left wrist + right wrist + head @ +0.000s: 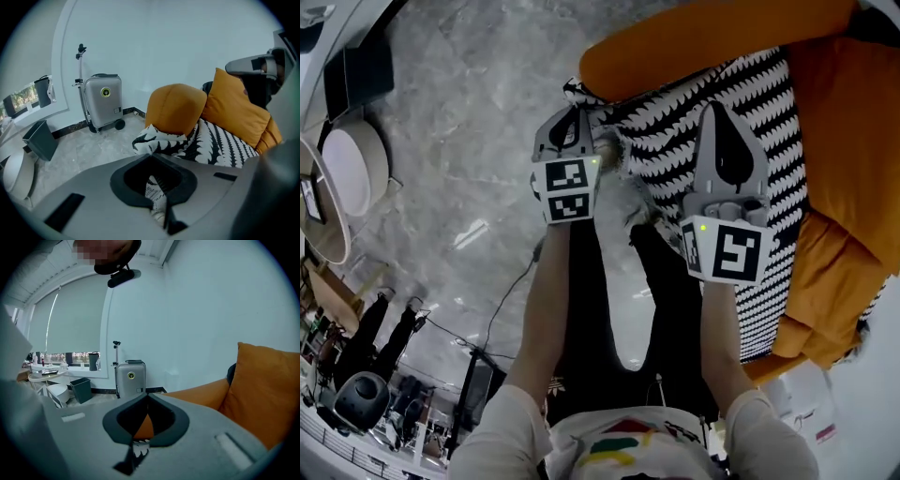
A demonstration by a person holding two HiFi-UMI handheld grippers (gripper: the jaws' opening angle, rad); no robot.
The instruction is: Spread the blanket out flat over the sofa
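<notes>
The black-and-white blanket [750,141] lies across the seat of the orange sofa [848,122], one end bunched against the sofa's rounded armrest [703,37] and its near edge running along the sofa's front. Both grippers pinch that front edge with jaws closed tight on the fabric, the left gripper [574,117] at the armrest-end corner and the right gripper [724,117] further along the seat. In front of the sofa the grey marble floor [459,187] is open, and a silver suitcase [103,105] stands by the wall beyond the sofa's armrest.
</notes>
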